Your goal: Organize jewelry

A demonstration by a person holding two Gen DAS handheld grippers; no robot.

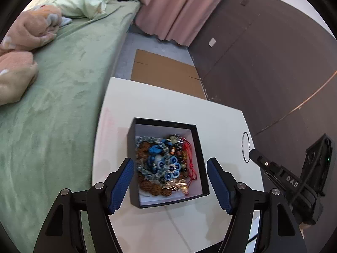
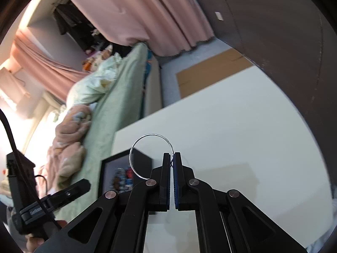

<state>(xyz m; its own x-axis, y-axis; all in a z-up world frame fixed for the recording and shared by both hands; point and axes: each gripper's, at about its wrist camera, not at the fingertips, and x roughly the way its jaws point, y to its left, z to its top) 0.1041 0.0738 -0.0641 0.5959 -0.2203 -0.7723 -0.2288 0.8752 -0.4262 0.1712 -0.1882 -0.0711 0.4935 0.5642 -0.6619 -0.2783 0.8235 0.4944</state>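
From the left wrist view, the left gripper (image 1: 170, 181) hung over a black jewelry box (image 1: 198, 147) on the white table (image 1: 168, 105), its blue-padded fingers (image 1: 121, 186) spread wide with nothing between them, one on each side of the box. Inside the box lay a tangle of jewelry (image 1: 166, 164): blue flower pieces, clear and brown bead strands, a red cord and a gold piece. At the table's right edge, the right gripper (image 1: 251, 152) pinched a thin silver bangle (image 1: 246, 146), which stood upright. A green bed (image 1: 63, 84) and a pink curtain (image 1: 179, 6) lay beyond.

From the right wrist view, the right gripper (image 2: 172, 158) was clamped together on the silver bangle (image 2: 147, 136), gripping its rim at the right side so the ring stood up and to the left of the tips. The jewelry box (image 2: 113, 162) sat below and to the left on the table (image 2: 231, 126), with the left gripper (image 2: 69, 191) beside it.
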